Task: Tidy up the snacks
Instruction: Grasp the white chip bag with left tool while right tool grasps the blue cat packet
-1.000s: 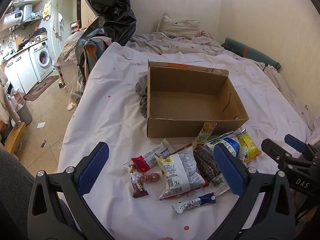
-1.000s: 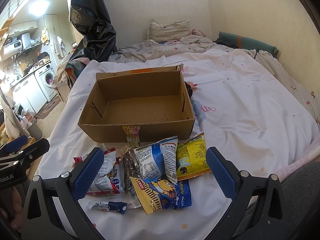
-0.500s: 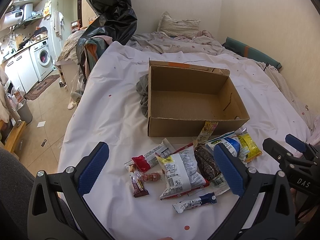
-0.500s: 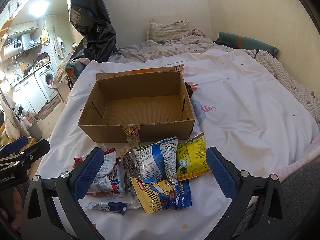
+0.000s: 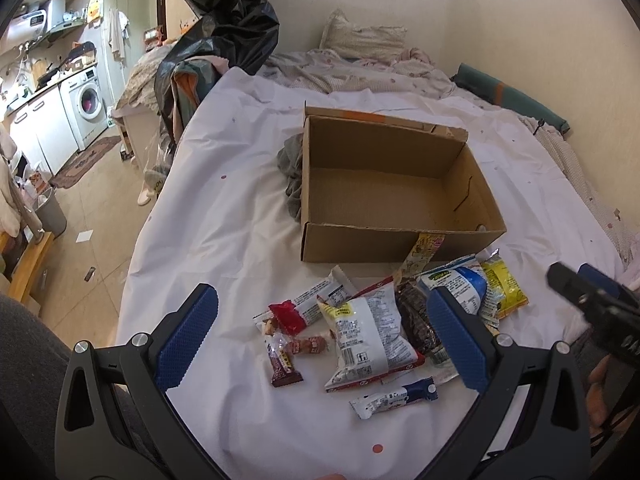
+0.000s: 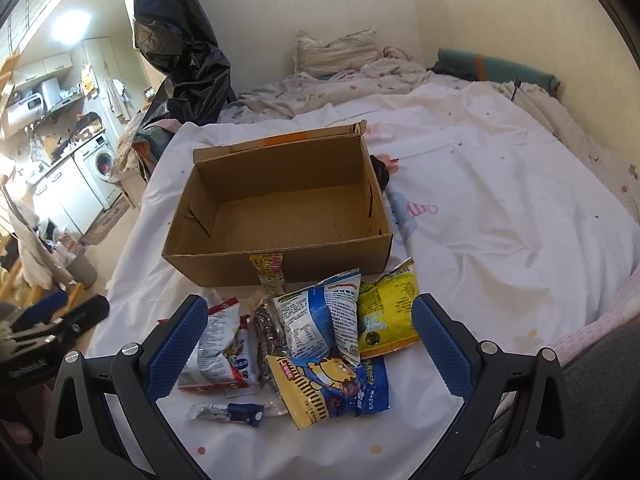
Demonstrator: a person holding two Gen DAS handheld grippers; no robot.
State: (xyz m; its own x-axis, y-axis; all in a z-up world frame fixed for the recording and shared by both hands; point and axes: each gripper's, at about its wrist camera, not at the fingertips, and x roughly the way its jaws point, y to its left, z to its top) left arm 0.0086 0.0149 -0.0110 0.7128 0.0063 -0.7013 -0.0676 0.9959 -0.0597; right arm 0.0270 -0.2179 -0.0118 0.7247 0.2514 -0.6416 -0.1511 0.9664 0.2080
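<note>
White bedsheet (image 6: 500,208); tiger packet (image 6: 328,388) only in right view; both grippers (image 5: 322,344) (image 6: 310,344) spread.

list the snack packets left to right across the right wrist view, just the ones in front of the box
white and red bag → dark seed packet → blue and white bag → yellow bag. The cartoon-cat bag and the small blue-ended bar lie nearer, under these, so they are left out.

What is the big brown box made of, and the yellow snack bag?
The box looks like plain matte corrugated cardboard: ribbed floor, rough torn edges. The yellow bag seems glossy plastic film: it is crinkled and catches the light.
</note>
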